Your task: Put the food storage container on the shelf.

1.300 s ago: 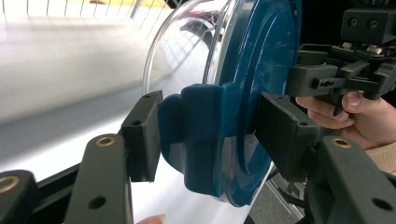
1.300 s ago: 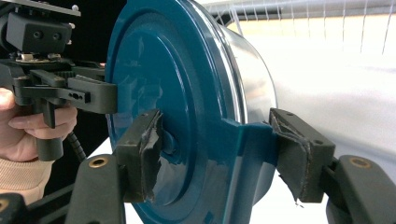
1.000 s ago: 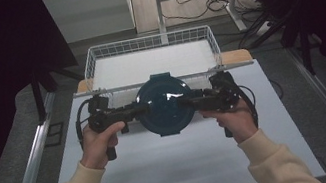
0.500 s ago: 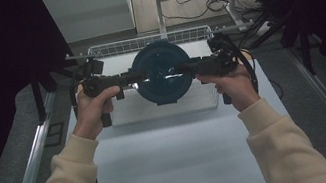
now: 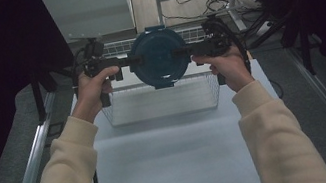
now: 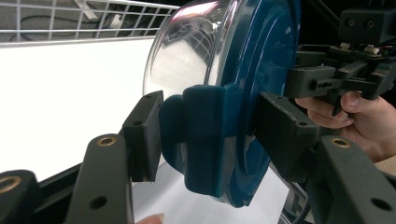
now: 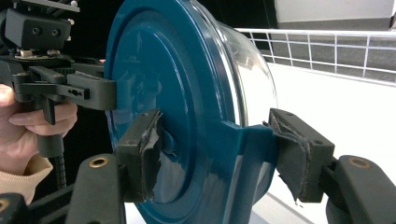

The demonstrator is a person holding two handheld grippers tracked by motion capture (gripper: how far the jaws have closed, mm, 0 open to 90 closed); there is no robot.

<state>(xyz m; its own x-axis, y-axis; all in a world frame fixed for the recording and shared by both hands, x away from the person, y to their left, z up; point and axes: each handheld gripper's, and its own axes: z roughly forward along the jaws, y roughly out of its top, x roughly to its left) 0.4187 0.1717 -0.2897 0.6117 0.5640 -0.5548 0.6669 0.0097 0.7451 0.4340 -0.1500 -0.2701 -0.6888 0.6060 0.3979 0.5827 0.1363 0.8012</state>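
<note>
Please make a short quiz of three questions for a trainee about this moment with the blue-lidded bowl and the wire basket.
1. True or false: the left gripper and the right gripper both clamp the container, one on each side.
2. The container's lid is: A) red, B) dark blue, C) white.
3. In the high view, where is the container relative to the wire basket?

Key
1. True. Each gripper's jaws close on a side clip of the lid.
2. B. The bowl under it is clear.
3. It is held in the air above the basket, with the lid facing the person.
</note>
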